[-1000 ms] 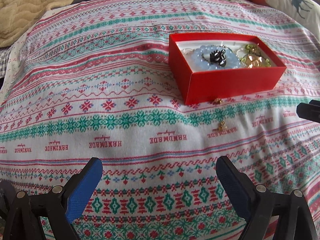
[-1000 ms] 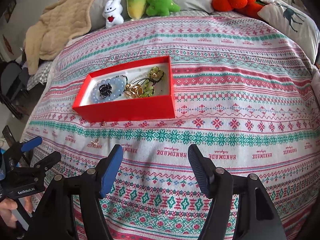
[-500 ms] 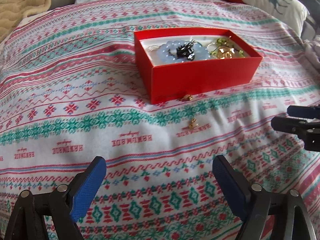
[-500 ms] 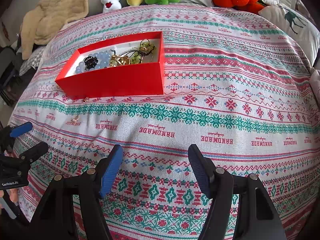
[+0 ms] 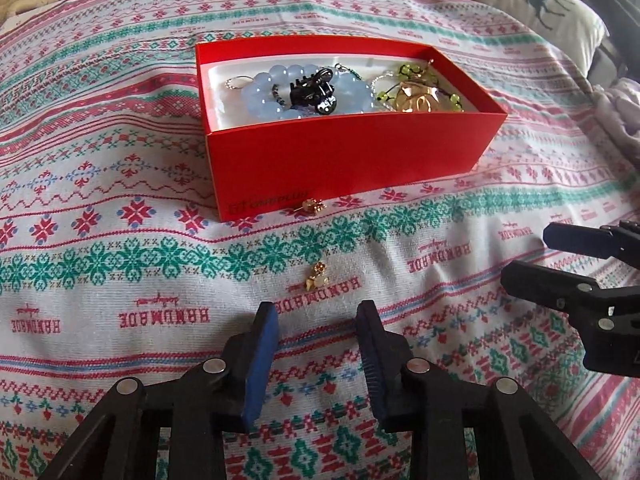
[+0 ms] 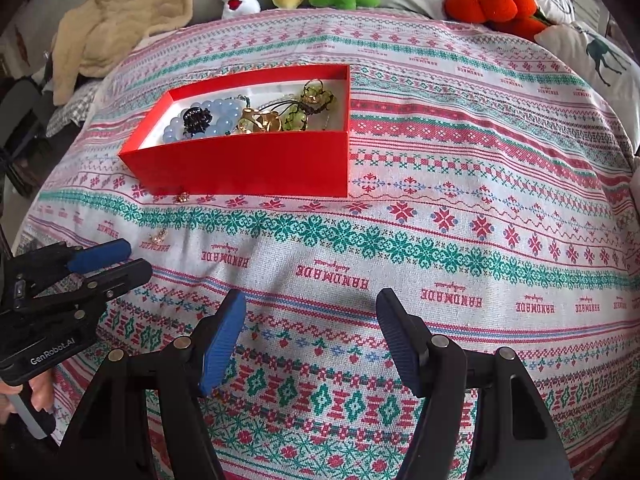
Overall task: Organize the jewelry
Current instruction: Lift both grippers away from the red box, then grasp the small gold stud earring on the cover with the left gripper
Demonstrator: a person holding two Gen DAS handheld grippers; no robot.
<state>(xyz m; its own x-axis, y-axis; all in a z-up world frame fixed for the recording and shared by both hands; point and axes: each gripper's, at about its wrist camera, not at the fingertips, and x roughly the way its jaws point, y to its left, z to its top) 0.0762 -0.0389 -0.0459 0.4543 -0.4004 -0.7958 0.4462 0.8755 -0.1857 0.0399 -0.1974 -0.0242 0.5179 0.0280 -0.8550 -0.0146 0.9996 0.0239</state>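
1. Your left gripper [image 5: 316, 316] hovers low over the bedspread [image 5: 120, 240], jaws partly open, holding nothing, lined up on the near gold earring [image 5: 316, 278] just ahead, likely the next pick.
2. A second earring [image 5: 312, 205] lies against the front wall of the red box [image 5: 348, 160].
3. The box already holds a blue bead bracelet [image 5: 276, 88] and gold pieces.
4. Your right gripper [image 6: 312, 336] hangs back, jaws wide and empty, keeping the approach free.

Your left gripper [image 6: 120, 260] is black, with blue ribbed pads [image 6: 99, 255], silver screws and white "GenRobot.AI" lettering.
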